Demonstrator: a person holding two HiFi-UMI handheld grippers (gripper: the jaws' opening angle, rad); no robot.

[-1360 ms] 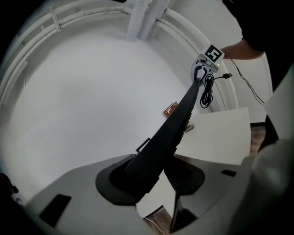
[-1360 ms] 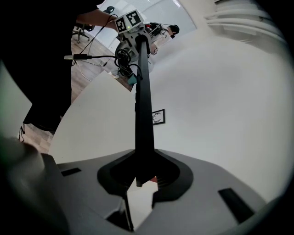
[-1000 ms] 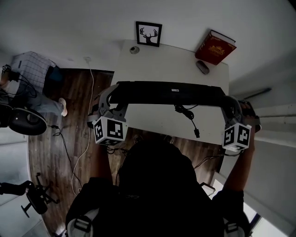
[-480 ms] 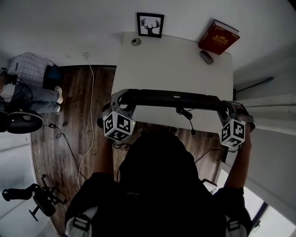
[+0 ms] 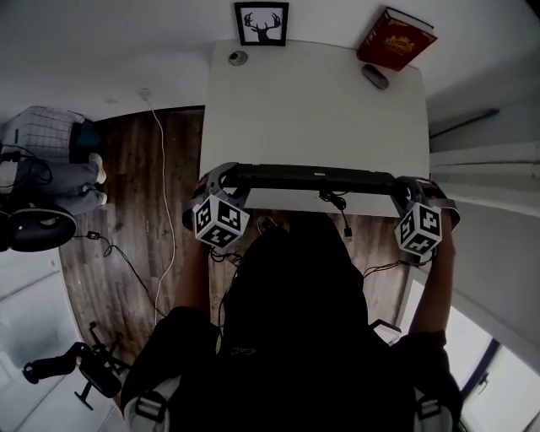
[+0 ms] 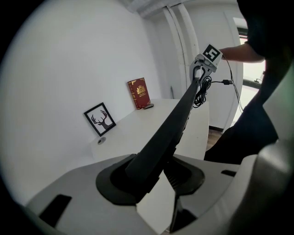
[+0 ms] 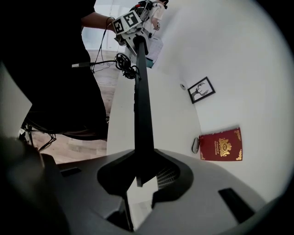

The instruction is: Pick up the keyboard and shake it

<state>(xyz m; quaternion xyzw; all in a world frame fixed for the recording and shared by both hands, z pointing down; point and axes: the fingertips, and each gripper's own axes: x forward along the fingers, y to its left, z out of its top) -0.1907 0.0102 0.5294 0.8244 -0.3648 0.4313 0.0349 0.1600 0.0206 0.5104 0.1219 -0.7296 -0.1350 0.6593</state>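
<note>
The long black keyboard (image 5: 312, 177) hangs in the air over the front edge of the white desk (image 5: 312, 110), turned on edge. My left gripper (image 5: 226, 184) is shut on its left end and my right gripper (image 5: 403, 191) on its right end. In the left gripper view the keyboard (image 6: 167, 133) runs away from the jaws to the other gripper (image 6: 204, 62). The right gripper view shows the keyboard (image 7: 141, 114) as a thin dark bar between my jaws. Its coiled cable (image 5: 337, 207) dangles below the middle.
At the desk's far edge stand a framed deer picture (image 5: 261, 23), a red book (image 5: 395, 38) against the wall, a small dark mouse (image 5: 375, 76) and a little round thing (image 5: 238, 57). A person's legs (image 5: 46, 173) and cables lie on the wooden floor at left.
The keyboard and both grippers have come nearer to me and lower in the head view, from over the desk's middle to its front edge. Both grips hold.
</note>
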